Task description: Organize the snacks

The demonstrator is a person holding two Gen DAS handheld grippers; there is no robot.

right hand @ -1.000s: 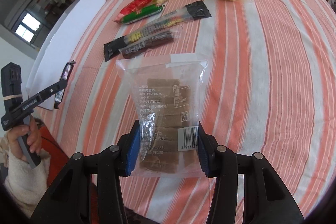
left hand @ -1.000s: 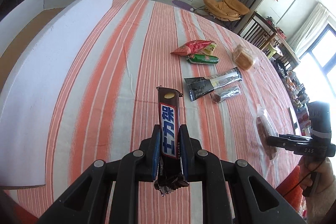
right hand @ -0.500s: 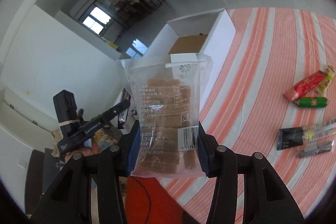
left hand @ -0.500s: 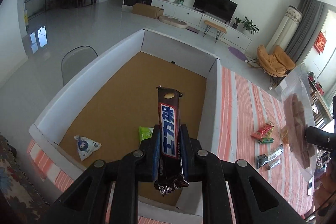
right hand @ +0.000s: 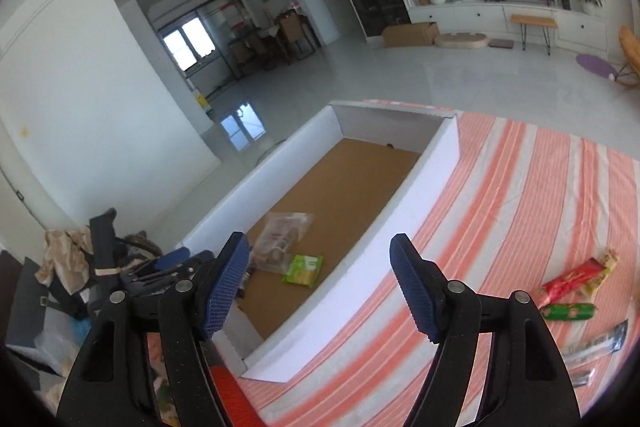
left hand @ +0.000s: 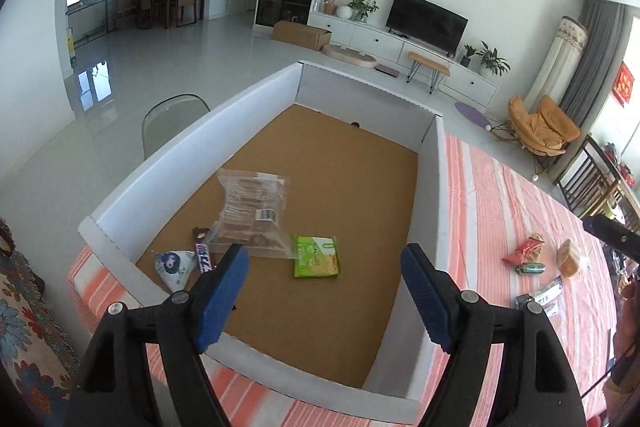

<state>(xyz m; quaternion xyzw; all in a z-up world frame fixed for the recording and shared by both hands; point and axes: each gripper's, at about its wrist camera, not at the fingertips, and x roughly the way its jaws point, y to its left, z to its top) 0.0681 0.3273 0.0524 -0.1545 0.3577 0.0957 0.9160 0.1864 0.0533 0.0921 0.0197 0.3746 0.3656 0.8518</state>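
Note:
A white-walled box with a brown cork floor [left hand: 340, 187] stands on the striped tablecloth; it also shows in the right wrist view [right hand: 424, 187]. Inside lie a clear bag of brown cakes [left hand: 252, 207], a dark chocolate bar [left hand: 202, 249] partly under it, a green packet [left hand: 316, 255] and a small white-blue pouch [left hand: 176, 267]. My left gripper [left hand: 324, 291] is open and empty above the box's near end. My right gripper [right hand: 320, 287] is open and empty over the box's near right wall. The bag [right hand: 284, 235] and green packet [right hand: 303, 269] also show in the right wrist view.
Loose snacks lie on the tablecloth to the right: a red packet [right hand: 576, 277], a green sausage [right hand: 568, 311], a dark long wrapper [right hand: 600, 343] and a bread bun [left hand: 568, 258]. A grey chair [left hand: 172, 119] stands beyond the box's left wall.
Both grippers have opened. The chocolate bar left my left gripper and the cake bag left my right gripper; both now lie inside the box.

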